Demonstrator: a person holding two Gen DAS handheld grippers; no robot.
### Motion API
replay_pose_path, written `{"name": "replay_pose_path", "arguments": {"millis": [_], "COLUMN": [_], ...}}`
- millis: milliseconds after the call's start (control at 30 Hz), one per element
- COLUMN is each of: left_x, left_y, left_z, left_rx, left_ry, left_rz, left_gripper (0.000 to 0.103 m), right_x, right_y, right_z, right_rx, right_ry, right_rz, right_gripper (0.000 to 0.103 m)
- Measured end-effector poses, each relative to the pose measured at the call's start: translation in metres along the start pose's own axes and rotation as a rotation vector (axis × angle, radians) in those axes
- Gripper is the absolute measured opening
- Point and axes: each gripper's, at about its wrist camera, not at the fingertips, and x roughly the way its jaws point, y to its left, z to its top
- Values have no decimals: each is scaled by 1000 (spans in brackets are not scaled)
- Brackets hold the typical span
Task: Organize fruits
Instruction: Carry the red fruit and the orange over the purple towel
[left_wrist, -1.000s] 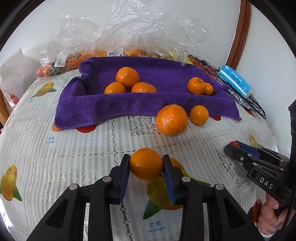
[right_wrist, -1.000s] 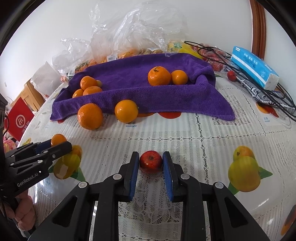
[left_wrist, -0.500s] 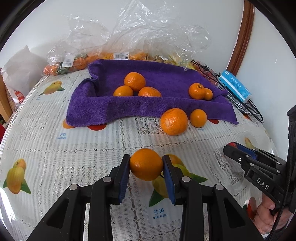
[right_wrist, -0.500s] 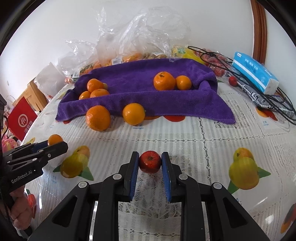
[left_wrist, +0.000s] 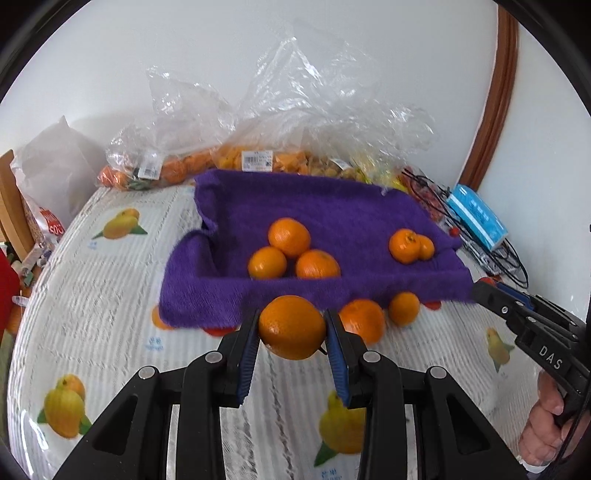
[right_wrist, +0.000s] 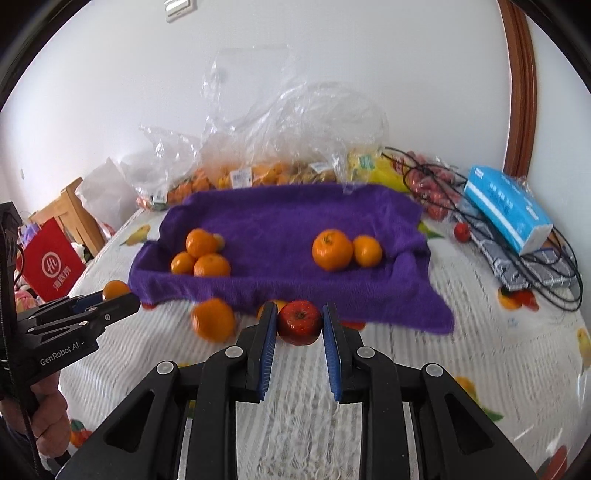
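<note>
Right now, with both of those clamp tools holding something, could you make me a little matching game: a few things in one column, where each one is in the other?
Things:
1. orange
2. small red fruit
3. blue box
4. red bag

Places:
A. on cables at the table's right edge
B. clamped in the left gripper
C. beyond the table's left edge, by a wooden chair
D. clamped in the right gripper

Pairs: 1-B, 2-D, 3-A, 4-C
</note>
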Motion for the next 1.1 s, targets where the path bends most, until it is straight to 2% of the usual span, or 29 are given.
{"name": "replay_pose_path", "arguments": {"millis": [233,567,700,867,1100], "left_x": [10,49,69,81,78], "left_y": [7,-2,2,5,8], "left_z": [36,75,74,64,63], "left_rx": [-16,-19,-54,-46,-55], "left_ry": [-49,-69,-63,-52,-86], "left_rz": [30,35,24,55,48], "left_gripper": [33,33,33,33,33], "right_x": [12,41,61,88,91], "right_y": [-6,-9,-13,-21,-15], "right_z": [38,80,74,58,50], "right_rx": [15,17,30,40,31], "right_ry": [-46,-74,-60,19,38], "right_rz": [4,37,63,64,119], "right_gripper": [25,25,25,25,25]}}
